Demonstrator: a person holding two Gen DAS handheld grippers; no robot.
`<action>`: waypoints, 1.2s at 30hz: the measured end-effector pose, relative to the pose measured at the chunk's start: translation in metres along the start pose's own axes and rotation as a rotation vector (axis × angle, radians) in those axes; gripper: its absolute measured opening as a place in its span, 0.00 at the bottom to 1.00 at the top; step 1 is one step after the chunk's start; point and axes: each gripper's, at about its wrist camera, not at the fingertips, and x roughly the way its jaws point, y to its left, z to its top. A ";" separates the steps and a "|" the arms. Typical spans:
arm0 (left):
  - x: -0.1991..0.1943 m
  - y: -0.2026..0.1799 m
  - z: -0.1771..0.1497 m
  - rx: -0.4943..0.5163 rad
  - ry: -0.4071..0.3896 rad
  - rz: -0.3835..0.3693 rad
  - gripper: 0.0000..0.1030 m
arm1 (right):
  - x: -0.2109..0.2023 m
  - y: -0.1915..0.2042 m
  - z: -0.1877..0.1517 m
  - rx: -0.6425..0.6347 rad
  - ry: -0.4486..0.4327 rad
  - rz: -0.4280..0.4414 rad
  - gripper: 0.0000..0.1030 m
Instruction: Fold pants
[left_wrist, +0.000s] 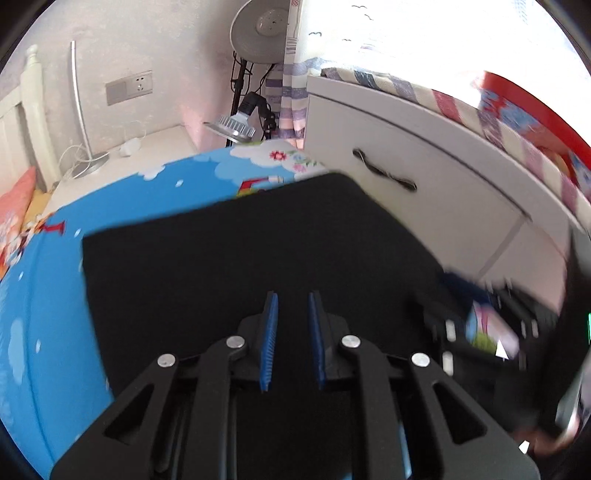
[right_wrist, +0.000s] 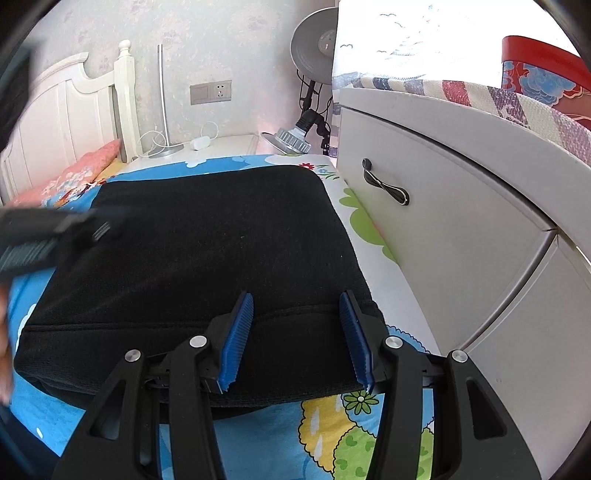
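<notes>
left gripper narrowly parted, empty, above pants | right gripper wide apart, empty, over near hem | black pants folded on cartoon bedsheet | likely soft, limp, light; pinch the hem corners

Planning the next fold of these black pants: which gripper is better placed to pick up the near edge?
Probably right. The right gripper is open and straddles the near edge of the pants. The left gripper is nearly closed over the middle, blurred.
</notes>
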 end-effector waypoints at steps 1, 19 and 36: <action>-0.005 -0.006 -0.013 0.043 0.008 0.003 0.17 | 0.000 0.001 0.000 -0.002 -0.001 -0.004 0.46; -0.061 0.053 -0.077 -0.158 0.025 0.076 0.43 | 0.002 0.010 0.010 0.005 0.057 -0.035 0.55; -0.080 0.019 -0.054 -0.130 0.023 0.223 0.98 | -0.064 0.013 0.006 0.148 0.129 -0.169 0.86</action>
